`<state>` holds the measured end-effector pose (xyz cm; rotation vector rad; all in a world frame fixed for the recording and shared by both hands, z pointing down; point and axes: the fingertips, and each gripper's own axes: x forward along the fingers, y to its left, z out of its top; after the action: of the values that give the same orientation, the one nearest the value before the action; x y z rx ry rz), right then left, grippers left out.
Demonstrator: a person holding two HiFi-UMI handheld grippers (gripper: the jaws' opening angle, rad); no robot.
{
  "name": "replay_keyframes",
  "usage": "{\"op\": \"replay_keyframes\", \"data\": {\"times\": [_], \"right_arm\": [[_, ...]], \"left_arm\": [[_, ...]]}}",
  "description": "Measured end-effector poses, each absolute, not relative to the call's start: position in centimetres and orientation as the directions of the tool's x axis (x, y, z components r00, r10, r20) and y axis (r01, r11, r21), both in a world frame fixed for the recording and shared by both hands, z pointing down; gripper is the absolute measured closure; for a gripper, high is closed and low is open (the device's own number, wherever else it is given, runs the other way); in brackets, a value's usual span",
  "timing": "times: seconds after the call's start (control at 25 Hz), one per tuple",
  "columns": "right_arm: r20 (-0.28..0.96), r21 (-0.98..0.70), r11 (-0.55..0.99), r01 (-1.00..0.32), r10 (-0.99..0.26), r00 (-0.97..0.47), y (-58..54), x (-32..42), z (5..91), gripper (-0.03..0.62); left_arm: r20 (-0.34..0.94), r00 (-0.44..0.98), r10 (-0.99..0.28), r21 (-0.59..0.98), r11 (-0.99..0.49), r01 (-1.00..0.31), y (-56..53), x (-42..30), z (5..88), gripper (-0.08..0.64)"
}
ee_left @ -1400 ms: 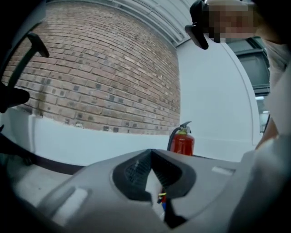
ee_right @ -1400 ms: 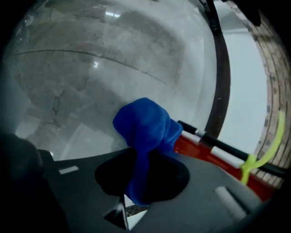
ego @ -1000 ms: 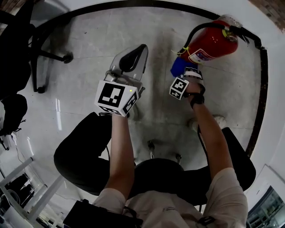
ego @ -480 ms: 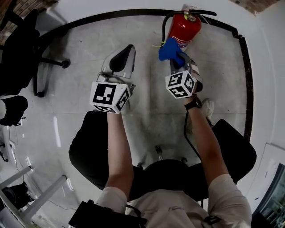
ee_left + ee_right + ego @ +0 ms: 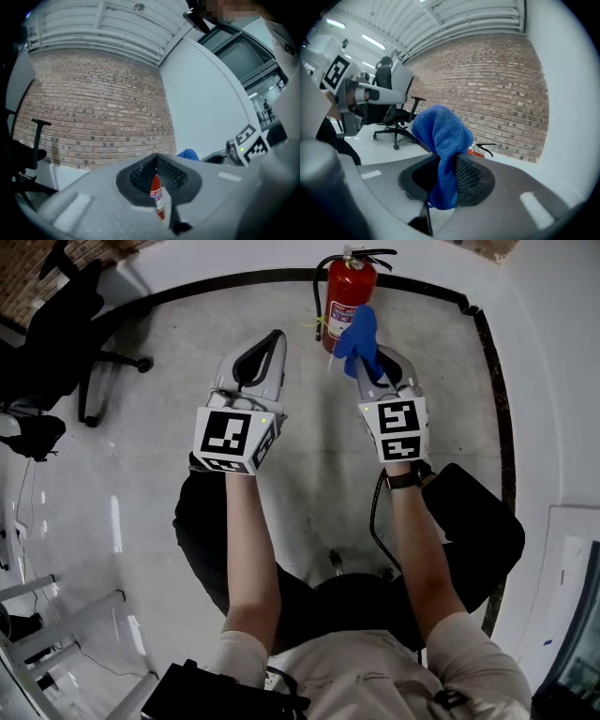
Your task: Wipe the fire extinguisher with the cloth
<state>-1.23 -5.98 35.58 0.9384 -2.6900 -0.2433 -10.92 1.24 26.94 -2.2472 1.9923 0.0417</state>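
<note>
A red fire extinguisher [image 5: 344, 294] stands upright on the grey floor against the white wall, at the top centre of the head view. My right gripper [image 5: 365, 360] is shut on a blue cloth [image 5: 360, 332], which bunches out past the jaws and overlaps the extinguisher's lower right side. In the right gripper view the cloth [image 5: 443, 139] hides most of the extinguisher [image 5: 478, 150]. My left gripper [image 5: 273, 341] is shut and holds nothing, a little left of the extinguisher. The extinguisher [image 5: 158, 200] shows through a thin slit between its jaws.
A black office chair [image 5: 61, 329] stands at the far left by a brick wall [image 5: 93, 108]. A black baseboard [image 5: 225, 271] runs along the floor's edge. White desk legs [image 5: 56, 615] are at the lower left. The person's legs fill the floor below the grippers.
The extinguisher has shifted in the head view from the upper right to the top centre and now looks upright. The right gripper with the cloth has lifted up beside it.
</note>
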Motion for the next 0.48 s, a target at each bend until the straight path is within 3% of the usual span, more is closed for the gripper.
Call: {"op": "replay_keyframes", "data": {"times": [0.48], "right_arm": [[0.108, 0.104, 0.784, -0.612, -0.621, -0.777, 9.1, 12.9, 28.4, 0.511]], "left_arm": [[-0.099, 0.037, -0.994, 0.011, -0.038, -0.999, 15.4, 1.8, 22.8, 0.558]]}}
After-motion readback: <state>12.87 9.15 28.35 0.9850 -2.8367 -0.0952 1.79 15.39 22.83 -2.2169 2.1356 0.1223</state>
